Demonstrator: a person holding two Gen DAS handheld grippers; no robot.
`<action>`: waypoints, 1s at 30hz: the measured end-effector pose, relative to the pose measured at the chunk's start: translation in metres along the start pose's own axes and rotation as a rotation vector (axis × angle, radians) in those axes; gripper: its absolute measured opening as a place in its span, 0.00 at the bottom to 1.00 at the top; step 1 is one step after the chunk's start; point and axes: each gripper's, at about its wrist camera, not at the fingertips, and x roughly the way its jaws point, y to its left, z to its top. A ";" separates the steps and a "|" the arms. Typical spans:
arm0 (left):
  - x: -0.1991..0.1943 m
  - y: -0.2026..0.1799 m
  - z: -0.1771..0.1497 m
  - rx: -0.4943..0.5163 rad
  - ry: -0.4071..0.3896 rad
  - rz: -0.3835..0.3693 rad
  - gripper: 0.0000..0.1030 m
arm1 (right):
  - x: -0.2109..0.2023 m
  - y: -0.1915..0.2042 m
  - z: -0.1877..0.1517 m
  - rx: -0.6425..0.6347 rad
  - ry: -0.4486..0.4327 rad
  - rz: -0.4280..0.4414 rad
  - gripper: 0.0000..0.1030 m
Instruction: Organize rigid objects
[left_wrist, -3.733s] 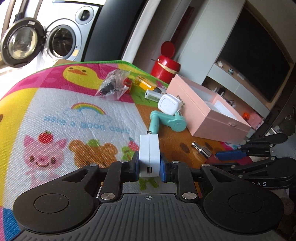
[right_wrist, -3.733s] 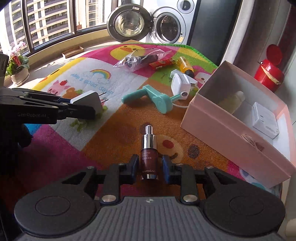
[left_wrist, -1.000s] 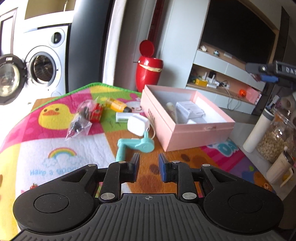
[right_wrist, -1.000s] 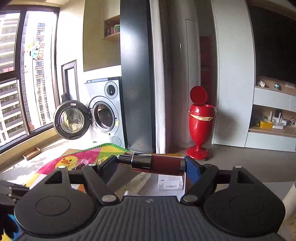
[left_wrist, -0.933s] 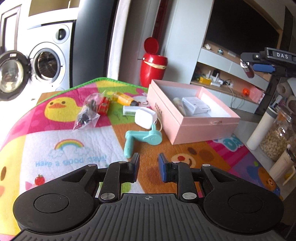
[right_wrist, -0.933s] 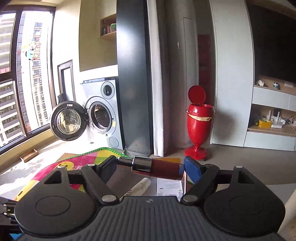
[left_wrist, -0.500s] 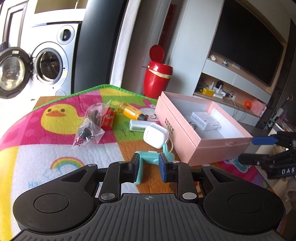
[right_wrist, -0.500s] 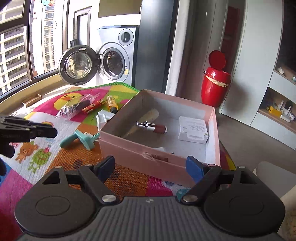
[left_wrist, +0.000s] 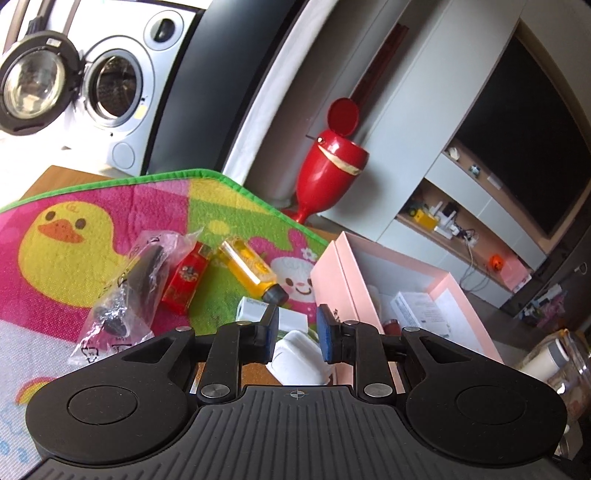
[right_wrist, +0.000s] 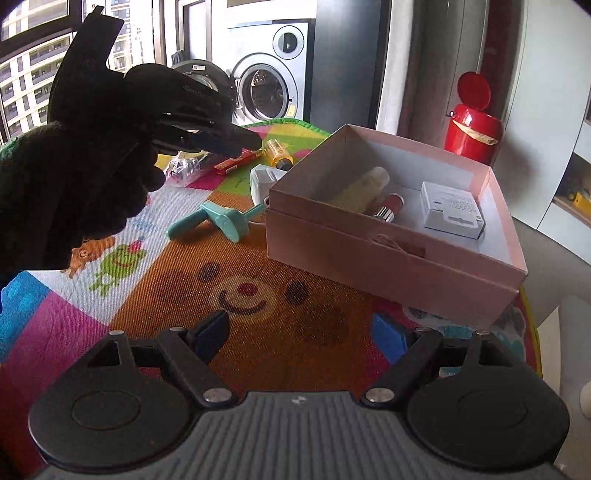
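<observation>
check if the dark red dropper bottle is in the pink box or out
In. The dark red dropper bottle lies on its side inside the pink box, between a cream tube and a white charger.

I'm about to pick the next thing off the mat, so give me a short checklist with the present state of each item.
1. Left gripper free: ok, jaws shut with nothing between them.
2. Right gripper free: ok, jaws wide open and holding nothing.
3. Pink box has room: ok, bare floor shows beside the white charger and red bottle.
4. Next thing within view: ok, white plug lies just ahead of the left gripper.
5. Left jaws opened for the grab: not ok.
6. Plug's cord free of the teal tool: cannot tell.
</observation>
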 end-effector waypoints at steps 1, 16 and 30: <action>0.001 0.001 0.000 0.007 0.005 0.008 0.24 | 0.000 0.000 -0.001 0.005 0.001 0.006 0.82; -0.051 0.021 -0.069 0.087 0.199 -0.115 0.24 | 0.015 0.026 0.006 -0.013 -0.022 0.114 0.82; -0.048 -0.002 -0.020 0.134 -0.033 0.083 0.25 | 0.046 0.061 0.020 -0.040 0.000 0.093 0.64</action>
